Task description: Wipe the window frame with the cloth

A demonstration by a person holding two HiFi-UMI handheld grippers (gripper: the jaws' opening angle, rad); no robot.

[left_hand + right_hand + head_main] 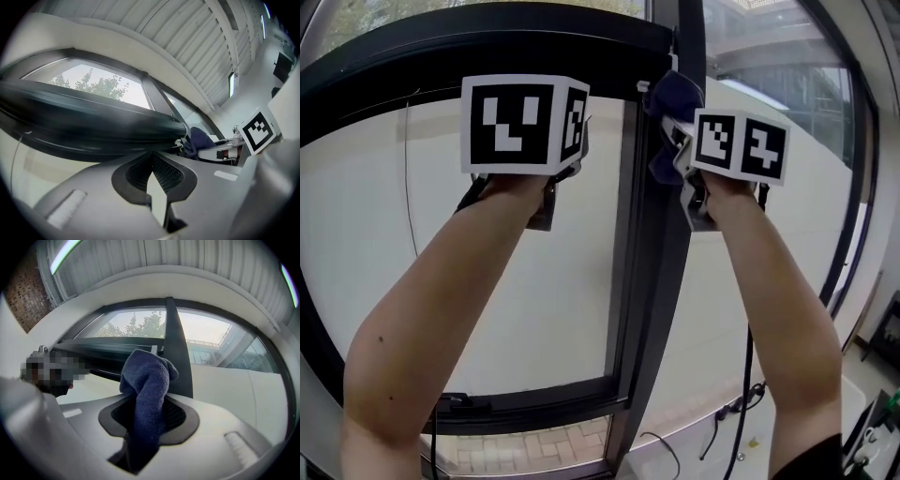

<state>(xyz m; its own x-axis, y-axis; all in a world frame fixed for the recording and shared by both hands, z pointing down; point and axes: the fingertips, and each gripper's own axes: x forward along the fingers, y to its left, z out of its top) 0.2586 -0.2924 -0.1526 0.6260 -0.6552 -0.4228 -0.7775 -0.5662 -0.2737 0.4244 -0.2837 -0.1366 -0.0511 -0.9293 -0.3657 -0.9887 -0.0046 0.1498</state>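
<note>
The left forearm [441,300] and right forearm [778,309] both reach up to the one black window frame [652,244]. Of the two tools, the left hand-held gripper [151,161] has its jaws together and empty. The right hand-held gripper [145,427] is clamped on the single dark blue cloth [147,376], which bulges ahead of its jaws and seems to touch the frame's upright bar.

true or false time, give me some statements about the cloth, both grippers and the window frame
1. The right gripper holds a dark blue cloth in its jaws. True.
2. The left gripper grips the cloth too. False: its jaws are closed on nothing.
3. The cloth sits near the top of the upright bar of the window frame. True.
4. Both grippers are down at the window's lower edge. False: both are raised near the top.
</note>
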